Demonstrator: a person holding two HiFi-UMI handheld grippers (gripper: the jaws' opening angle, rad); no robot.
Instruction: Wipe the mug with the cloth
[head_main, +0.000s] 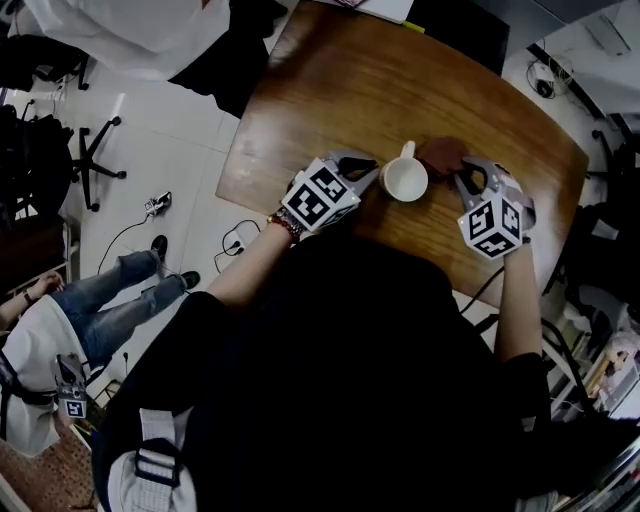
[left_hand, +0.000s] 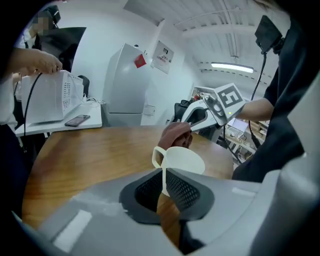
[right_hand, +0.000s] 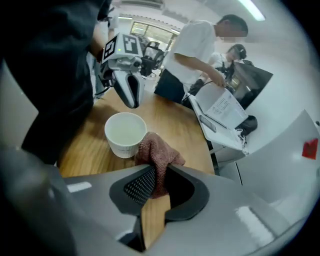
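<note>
At left, my left gripper (head_main: 370, 172) is clamped on the wall of the white ceramic mug (head_main: 404, 181), one pad inside the rim and one outside. The mug stands upright near the table's middle, its handle turned away from me. Just right of it, the reddish-brown knitted cloth (head_main: 443, 155) touches the mug's outer wall. It is pinched by a fold in my right gripper (head_main: 463, 178), whose jaws are closed down on it.

To wipe well, I judge that the cloth should press toward my left pads, so the mug neither tips nor slides. Enough cloth should bulge past the jaws to keep them off the glaze.

The glossy brown wooden table (head_main: 330, 80) looks slippery. Beyond it lie a white tiled floor (head_main: 170, 150) with a black office chair (head_main: 95, 150), and a person in a white shirt (right_hand: 192, 45) handling papers.
</note>
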